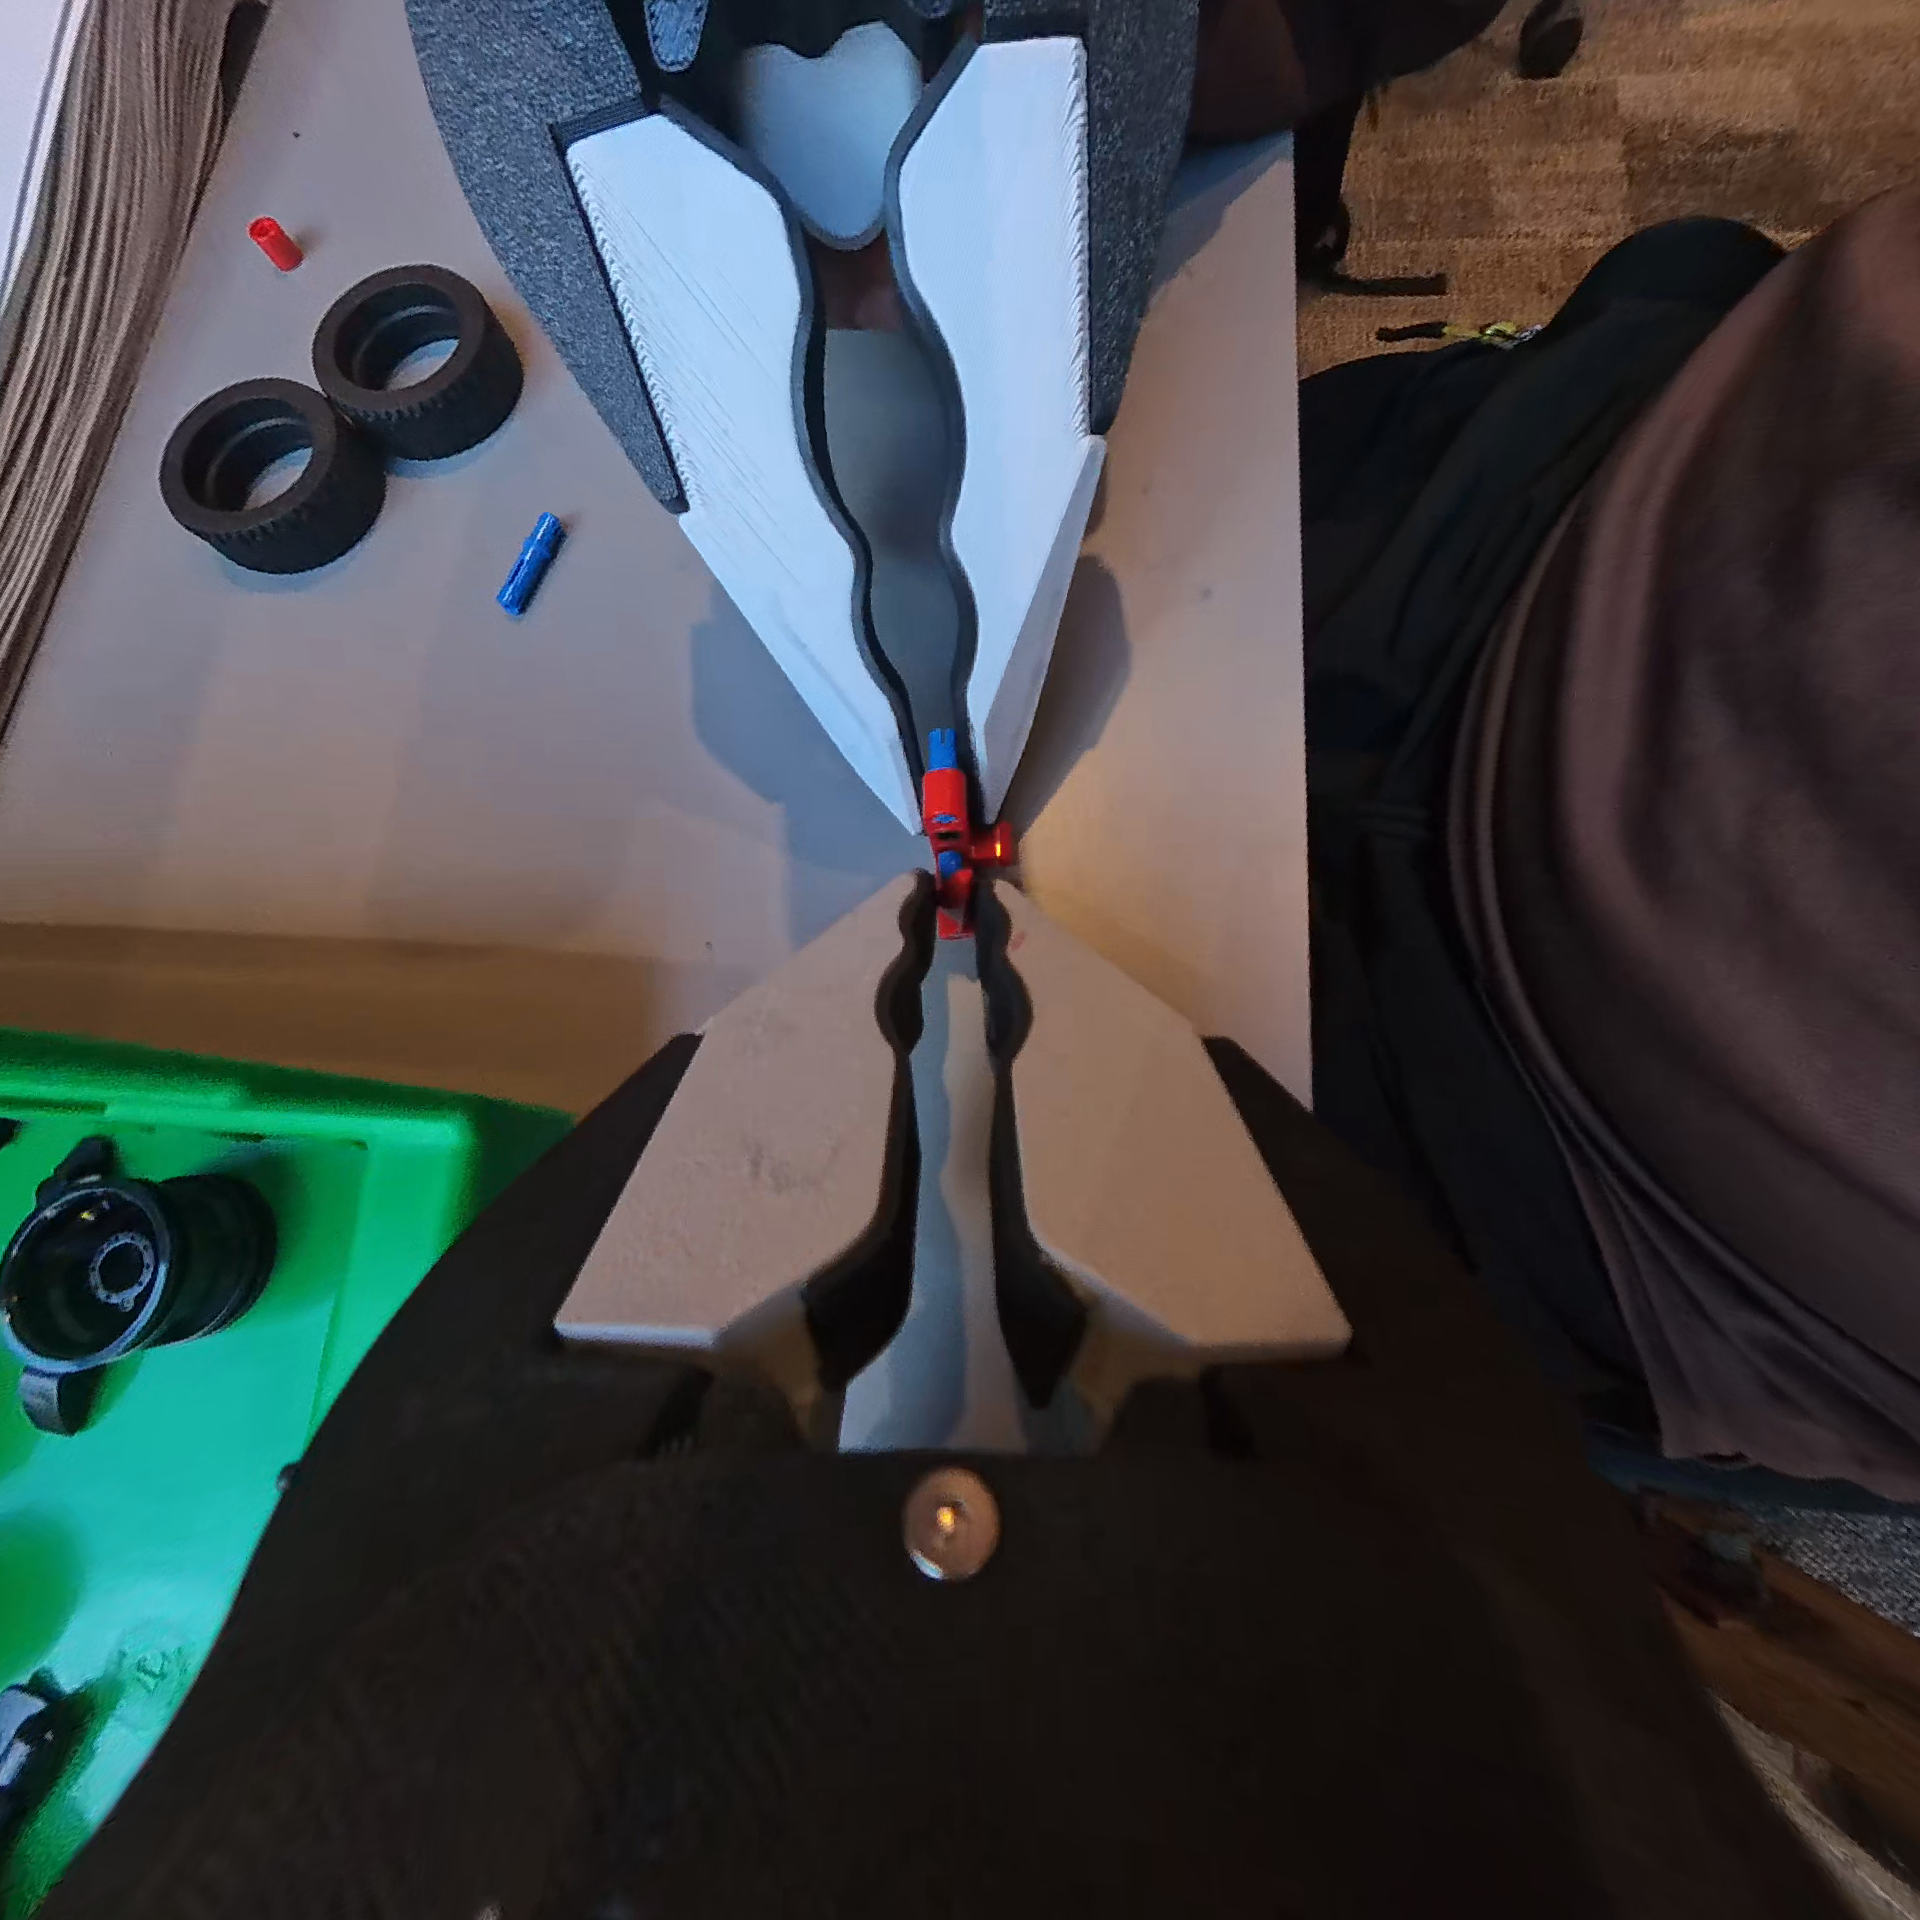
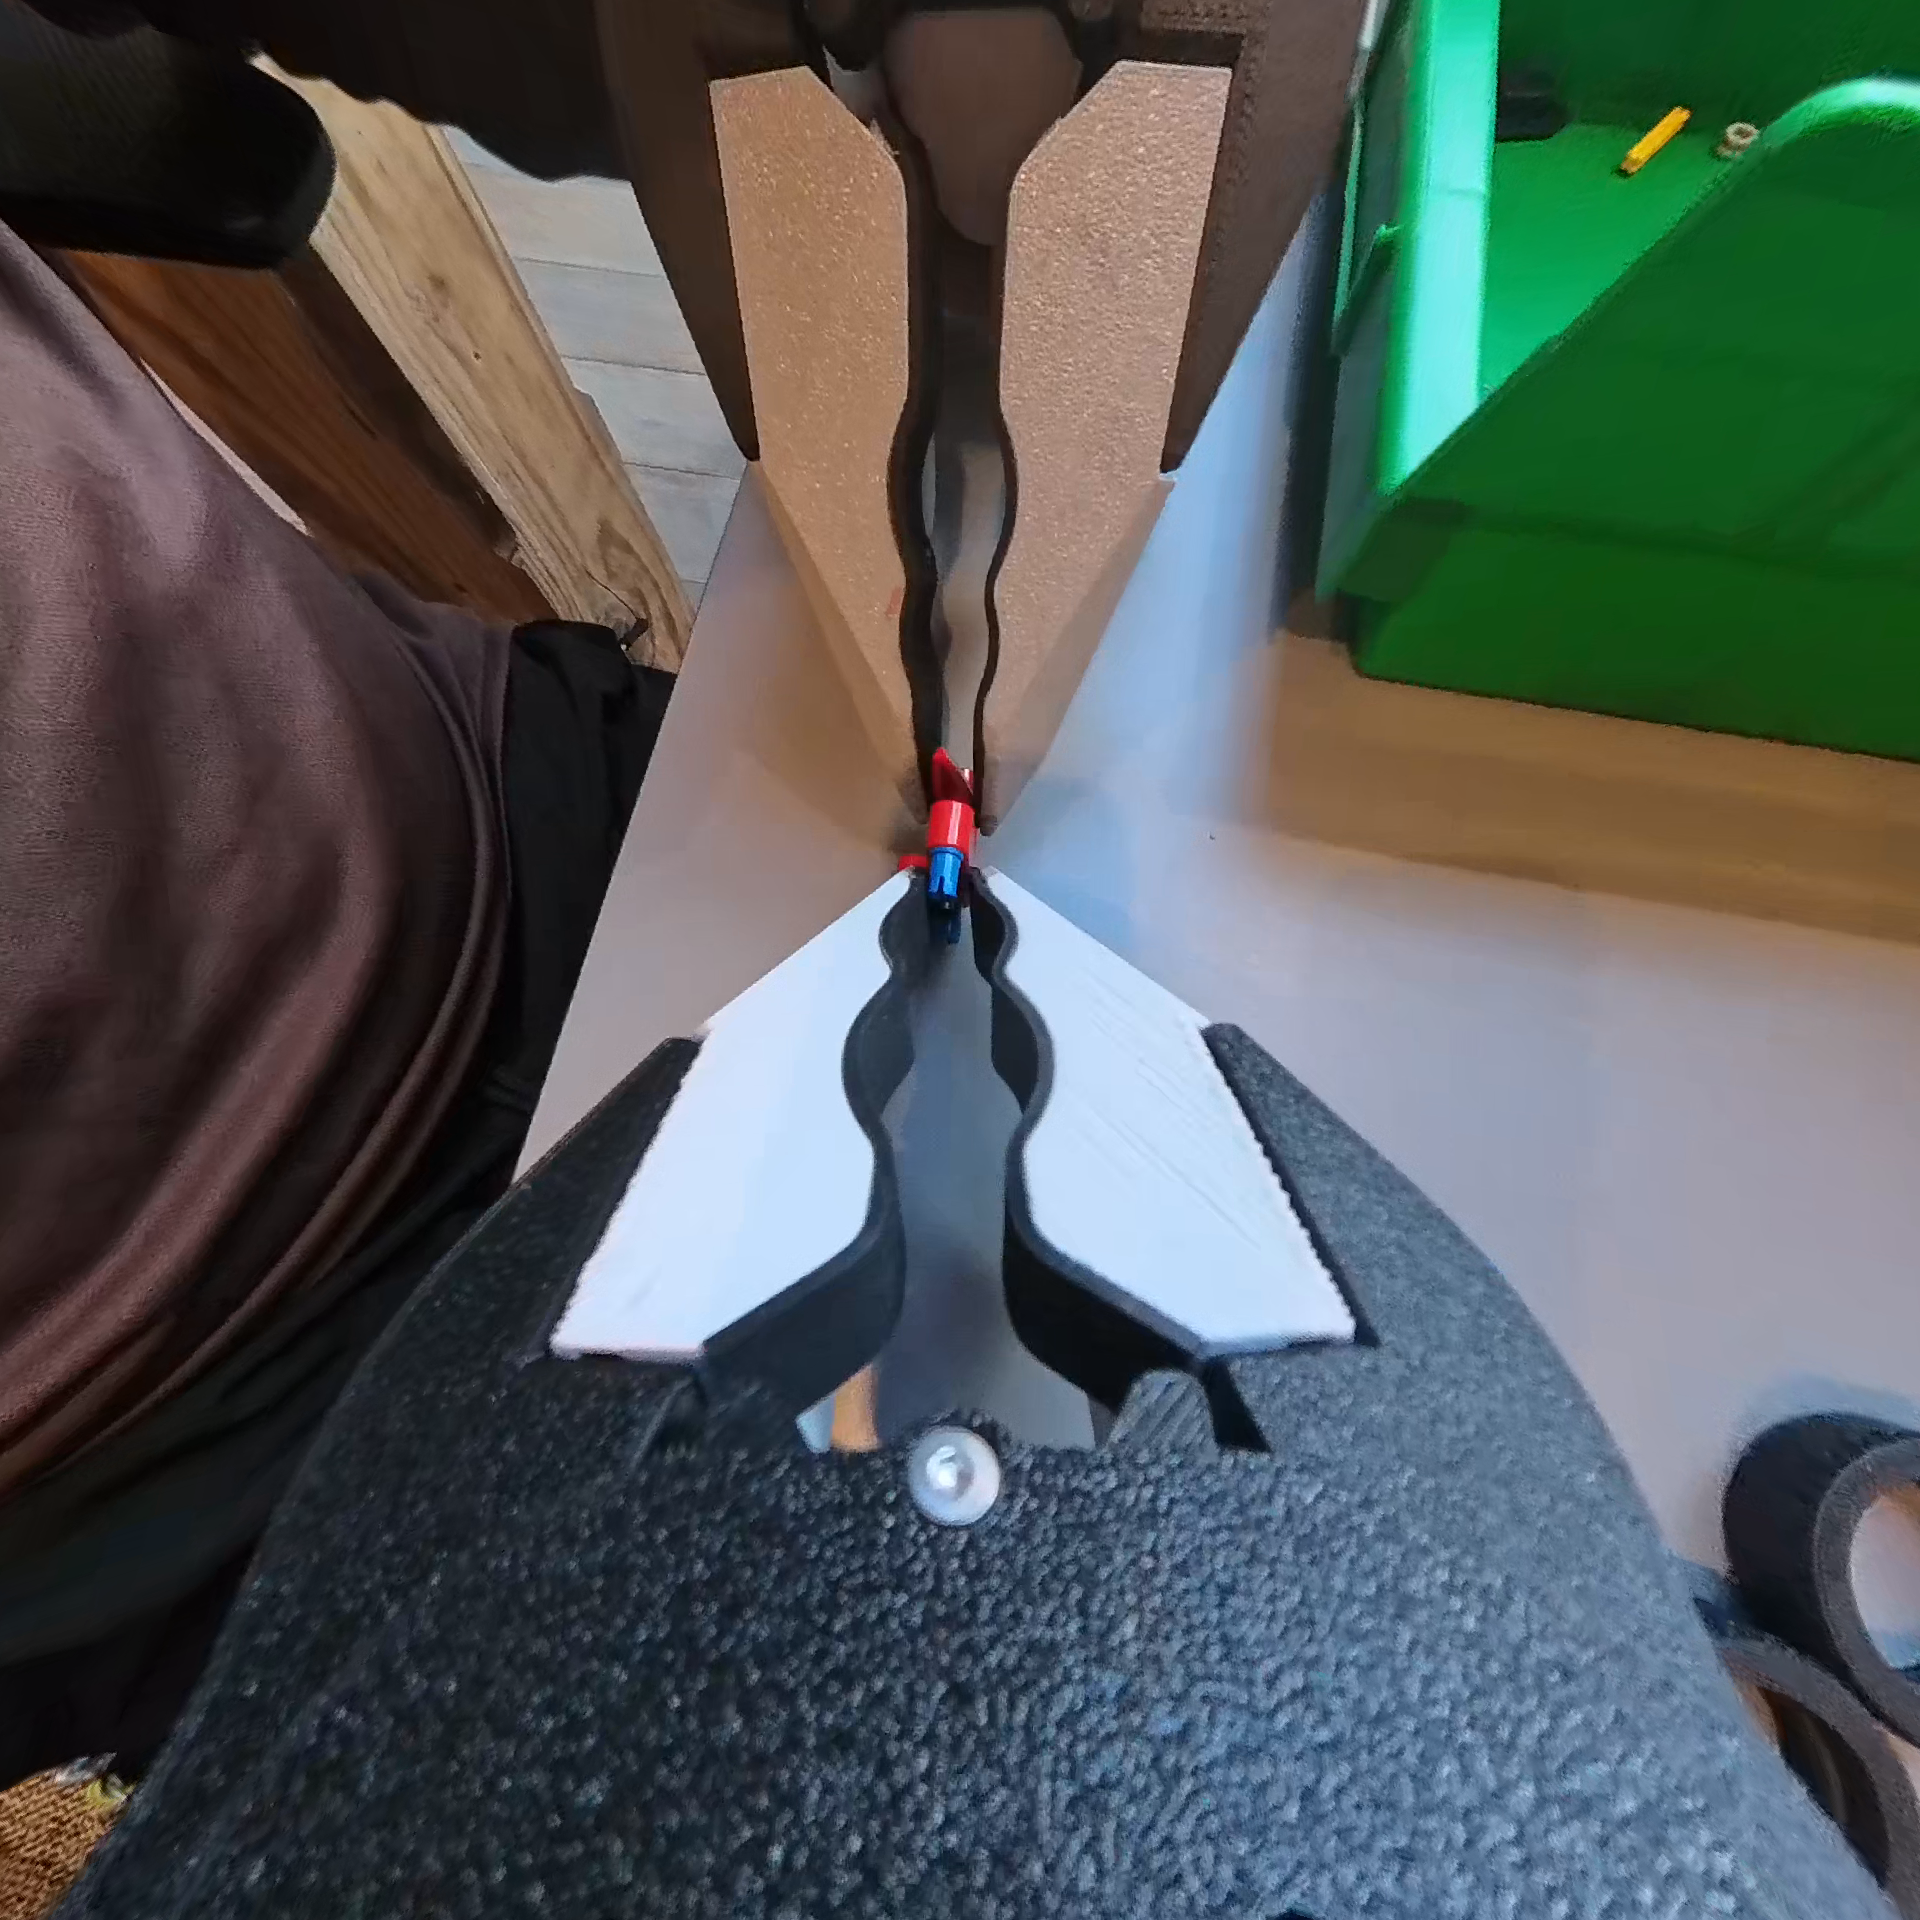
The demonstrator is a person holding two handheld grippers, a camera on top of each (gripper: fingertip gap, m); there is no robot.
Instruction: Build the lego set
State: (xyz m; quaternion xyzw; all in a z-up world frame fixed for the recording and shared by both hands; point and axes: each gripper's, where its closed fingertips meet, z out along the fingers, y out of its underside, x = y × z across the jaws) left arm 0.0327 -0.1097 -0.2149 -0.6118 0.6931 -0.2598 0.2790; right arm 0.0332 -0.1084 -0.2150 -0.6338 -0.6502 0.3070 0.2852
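A small red connector [image 1: 943,798] with a blue pin [image 1: 940,744] through it hangs just above the pale table, between the two grippers, which meet tip to tip. My left gripper [image 1: 956,906], with tan fingers, is shut on the red end [image 1: 956,920]. My right gripper [image 2: 943,896], with white fingers, is shut on the blue pin [image 2: 943,871]. In the right wrist view the red connector [image 2: 951,821] sits at the tips of the left gripper [image 2: 951,810]. In the left wrist view the right gripper [image 1: 951,816] comes in from the top.
Two black tyres [image 1: 416,358] [image 1: 265,473], a loose blue pin [image 1: 530,563] and a small red piece [image 1: 275,244] lie on the table at the left. A green tray [image 1: 395,1164] holds black wheel parts [image 1: 114,1262]. A person's torso [image 1: 1662,831] is beyond the table edge [image 1: 1299,623]. Left and right tips are no more than a few centimetres apart. The small red piece [image 1: 275,244] is about 25 cm from both grippers' fingertips.
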